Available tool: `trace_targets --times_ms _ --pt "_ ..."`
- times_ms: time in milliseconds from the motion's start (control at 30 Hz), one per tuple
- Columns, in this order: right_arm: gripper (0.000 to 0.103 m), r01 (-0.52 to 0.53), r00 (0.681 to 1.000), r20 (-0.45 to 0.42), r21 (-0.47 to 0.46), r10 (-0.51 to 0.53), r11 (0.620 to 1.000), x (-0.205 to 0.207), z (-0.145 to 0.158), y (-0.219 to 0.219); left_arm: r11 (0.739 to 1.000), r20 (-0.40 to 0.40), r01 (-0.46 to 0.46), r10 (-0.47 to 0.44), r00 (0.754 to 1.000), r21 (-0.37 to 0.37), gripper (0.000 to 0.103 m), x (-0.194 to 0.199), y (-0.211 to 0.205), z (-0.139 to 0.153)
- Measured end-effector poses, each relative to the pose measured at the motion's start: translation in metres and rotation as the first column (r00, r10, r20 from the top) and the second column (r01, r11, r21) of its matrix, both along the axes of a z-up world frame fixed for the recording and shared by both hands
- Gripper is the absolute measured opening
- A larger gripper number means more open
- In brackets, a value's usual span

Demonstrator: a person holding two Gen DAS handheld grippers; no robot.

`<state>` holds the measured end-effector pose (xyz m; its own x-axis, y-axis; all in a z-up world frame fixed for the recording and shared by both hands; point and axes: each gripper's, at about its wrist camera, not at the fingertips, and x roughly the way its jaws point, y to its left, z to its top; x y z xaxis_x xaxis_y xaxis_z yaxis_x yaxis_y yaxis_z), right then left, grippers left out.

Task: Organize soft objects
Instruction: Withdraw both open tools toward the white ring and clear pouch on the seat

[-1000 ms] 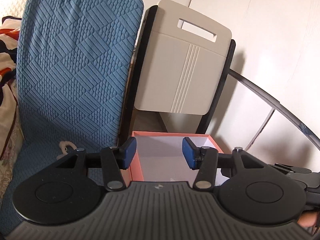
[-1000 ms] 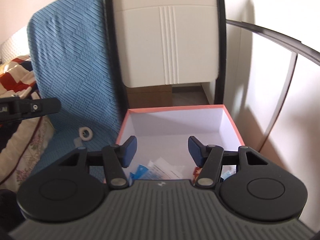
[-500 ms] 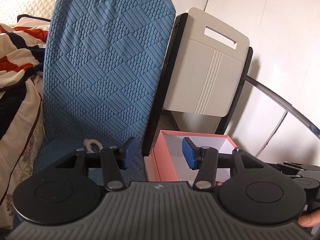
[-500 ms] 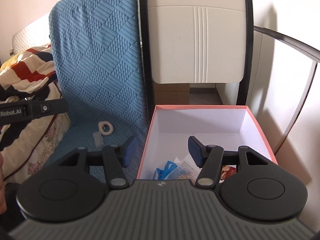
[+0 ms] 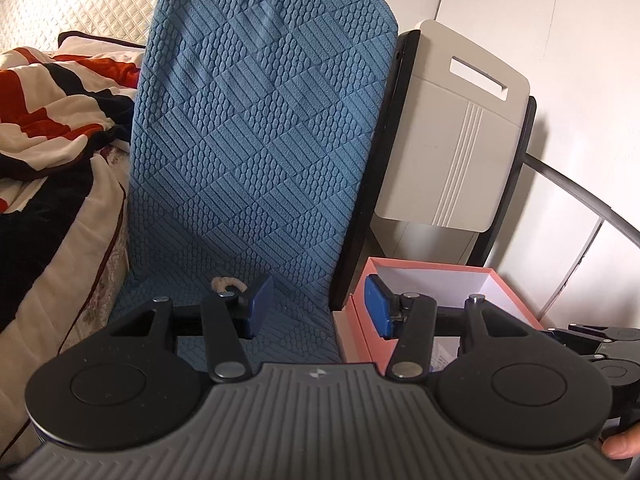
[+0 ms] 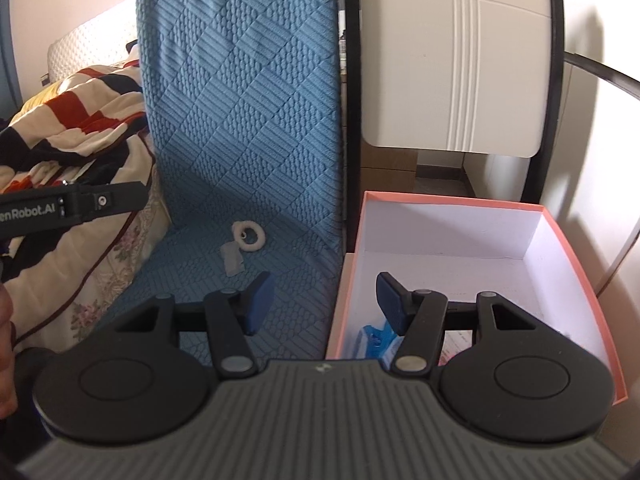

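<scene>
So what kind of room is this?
Probably a bedroom: a rumpled striped blanket on a bed with a quilted headboard, beside a blue-covered chair and a pink box.

Sunlit white wall point(image 5: 560, 20) behind blue-covered chair point(image 5: 260, 120) beside a bed point(image 5: 60, 20).

Both views shift from the pink box point(image 6: 560, 248) toward the blue chair cover point(image 5: 256, 152), bringing the white fabric ring point(image 6: 249, 236) nearer.

Blue chair cover point(image 6: 248, 120) showing quilted textured cloth, matt. Pink box point(image 6: 576, 276) looking like smooth matt cardboard, white inside. Cream panel point(image 6: 456, 64) reading as smooth plastic. Scrunchie point(image 6: 250, 236) looking fuzzy. Blanket point(image 5: 52, 120) appearing soft.
</scene>
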<state>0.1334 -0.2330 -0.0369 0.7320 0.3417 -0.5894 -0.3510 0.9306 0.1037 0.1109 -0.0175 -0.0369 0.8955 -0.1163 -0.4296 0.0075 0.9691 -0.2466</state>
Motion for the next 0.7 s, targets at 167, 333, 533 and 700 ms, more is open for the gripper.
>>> trace_targets --times_ms 167,333,533,700 --pt "0.059 -0.021 1.0 -0.013 0.01 0.021 1.0 -0.001 -0.008 0.013 1.0 -0.009 -0.01 0.011 1.0 0.011 0.057 -0.004 0.01 -0.008" --pt "0.059 -0.047 0.999 -0.019 0.001 0.047 0.999 -0.003 -0.015 0.026 0.999 -0.022 -0.051 0.051 0.998 0.013 0.057 -0.006 0.021 -0.021" --pt "0.059 -0.065 0.998 -0.027 -0.006 0.065 0.998 -0.002 -0.021 0.036 0.998 -0.025 -0.063 0.063 0.998 0.0 0.057 -0.009 0.031 -0.031" --pt "0.059 -0.077 0.996 -0.042 0.001 0.077 0.997 -0.005 -0.03 0.043 0.998 -0.033 -0.061 0.06 0.998 -0.008 0.057 -0.012 0.036 -0.039"
